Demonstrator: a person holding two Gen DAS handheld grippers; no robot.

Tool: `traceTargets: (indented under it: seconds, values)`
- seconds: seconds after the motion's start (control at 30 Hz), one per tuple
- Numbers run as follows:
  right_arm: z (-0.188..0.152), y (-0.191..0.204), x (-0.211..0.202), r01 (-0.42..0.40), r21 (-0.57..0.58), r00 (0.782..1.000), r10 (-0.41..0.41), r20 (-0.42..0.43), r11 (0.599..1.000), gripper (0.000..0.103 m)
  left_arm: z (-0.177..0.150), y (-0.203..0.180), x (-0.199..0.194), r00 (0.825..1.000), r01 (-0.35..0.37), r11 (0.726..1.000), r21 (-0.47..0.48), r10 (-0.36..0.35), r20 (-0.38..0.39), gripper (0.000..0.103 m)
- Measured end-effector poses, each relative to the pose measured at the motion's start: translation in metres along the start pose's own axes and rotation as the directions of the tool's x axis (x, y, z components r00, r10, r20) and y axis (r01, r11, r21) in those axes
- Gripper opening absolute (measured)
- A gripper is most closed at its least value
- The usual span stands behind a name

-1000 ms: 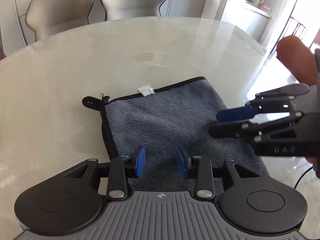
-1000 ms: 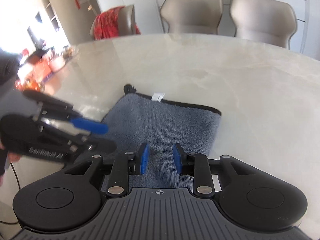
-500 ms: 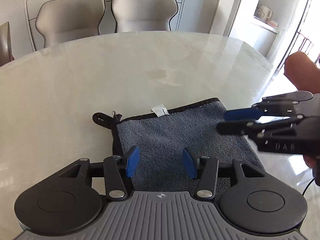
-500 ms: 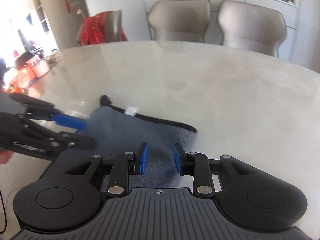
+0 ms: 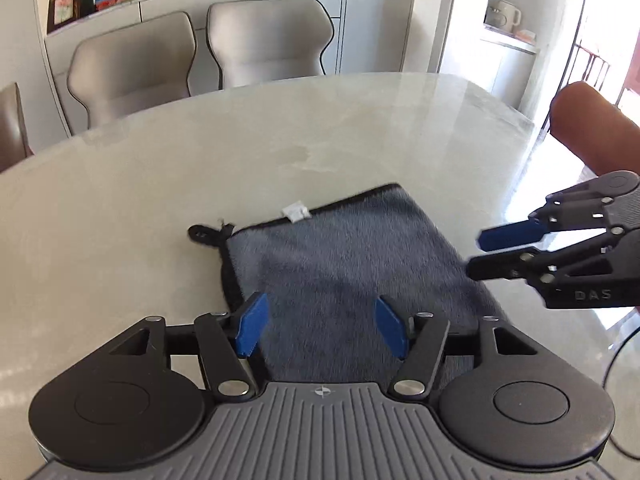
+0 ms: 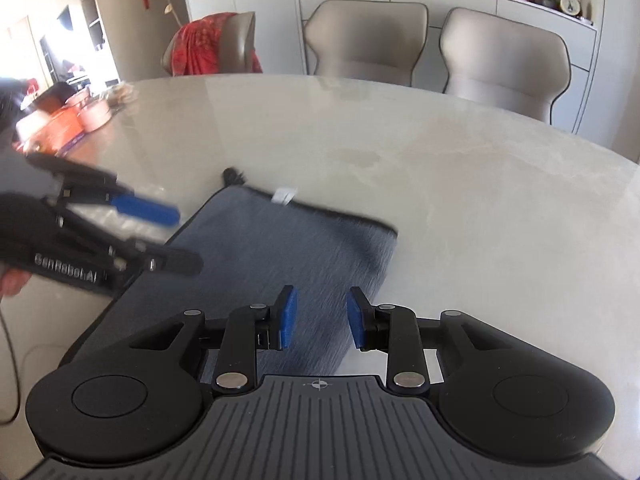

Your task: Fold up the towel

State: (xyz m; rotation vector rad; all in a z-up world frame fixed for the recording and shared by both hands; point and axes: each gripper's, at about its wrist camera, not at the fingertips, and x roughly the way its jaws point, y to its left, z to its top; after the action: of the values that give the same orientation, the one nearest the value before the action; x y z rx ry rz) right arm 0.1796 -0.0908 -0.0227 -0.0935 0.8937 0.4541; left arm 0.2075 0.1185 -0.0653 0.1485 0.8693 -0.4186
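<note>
A grey-blue towel [image 5: 340,256] with black edging, a white label [image 5: 296,212] and a black hanging loop [image 5: 204,235] lies folded flat on the marble table; it also shows in the right wrist view [image 6: 280,256]. My left gripper [image 5: 322,330] is open and empty, raised above the towel's near left part. My right gripper [image 6: 322,316] is open and empty above the towel's near right edge. Each gripper shows in the other's view, the right one [image 5: 480,254] and the left one [image 6: 186,238], both off the towel's sides.
The round marble table [image 5: 160,184] stretches beyond the towel. Beige chairs [image 5: 268,40] stand at its far side, one with a red cloth [image 6: 200,44] at the left. A cabinet with books and ornaments lines the back wall.
Both grippers have lifted and drawn back from the towel. The left jaws have opened wider. The towel lies still.
</note>
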Motion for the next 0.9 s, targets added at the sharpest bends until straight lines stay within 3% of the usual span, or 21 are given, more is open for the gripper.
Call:
traceTargets:
  seconds: [0.17,0.4,0.9]
  values:
    - [-0.041,0.024,-0.041,-0.011,0.066,0.999,0.014,-0.037,0.998,0.032,-0.049,-0.001,-0.032,0.996,-0.015,0.997,-0.077,0.008,-0.088,0.064]
    - [-0.090,0.046,-0.073,0.039,0.178,0.996,-0.022,-0.092,0.983,0.034,-0.100,-0.005,-0.056,0.985,-0.054,0.984,-0.170,0.024,-0.173,0.064]
    - [-0.119,0.047,-0.064,0.025,0.341,0.996,0.007,-0.093,0.940,0.035,-0.115,-0.035,-0.075,0.993,-0.039,0.996,-0.082,0.029,-0.113,0.064]
